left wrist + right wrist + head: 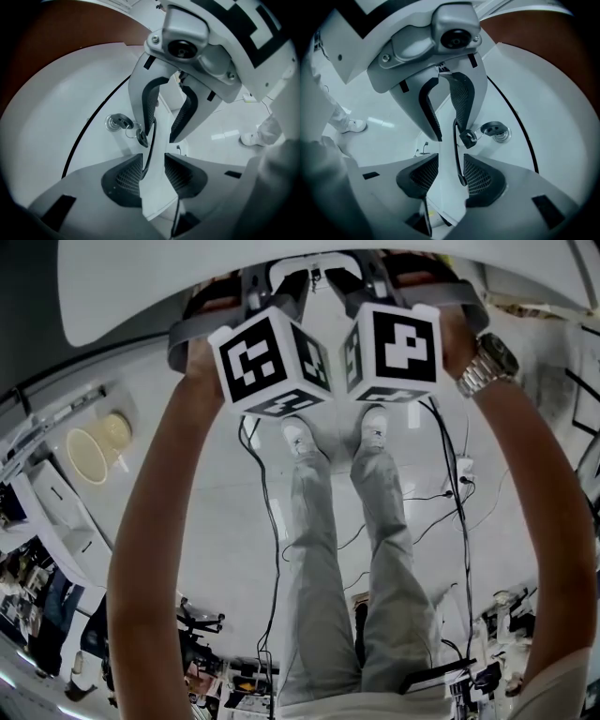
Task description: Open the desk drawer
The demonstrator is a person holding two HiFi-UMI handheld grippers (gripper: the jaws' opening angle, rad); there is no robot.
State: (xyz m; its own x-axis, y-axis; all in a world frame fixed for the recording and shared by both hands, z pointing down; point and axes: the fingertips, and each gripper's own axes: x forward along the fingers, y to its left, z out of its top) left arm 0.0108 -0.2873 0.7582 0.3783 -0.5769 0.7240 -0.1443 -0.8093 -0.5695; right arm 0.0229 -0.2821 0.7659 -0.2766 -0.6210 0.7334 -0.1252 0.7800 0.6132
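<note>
The white drawer front (70,117) has a round lock with a key (115,123) in it, and a second key (142,137) hangs from the ring. My left gripper (153,159) is open, its pads on either side of the drawer's thin white edge (157,187). Just beyond it, my right gripper (164,112) straddles the same edge. In the right gripper view, my right gripper (451,159) is open around the edge (447,187), with the lock (497,130) to its right and the left gripper (446,108) ahead. In the head view, both marker cubes (267,362) sit side by side under the desk top (141,277).
A person's legs and white shoes (298,437) stand on the pale floor below the grippers. Black cables (267,521) run across the floor to a power strip (464,468). A beige bin (94,451) and white cabinets (66,512) are at the left. A brown panel (56,37) lies above the drawer front.
</note>
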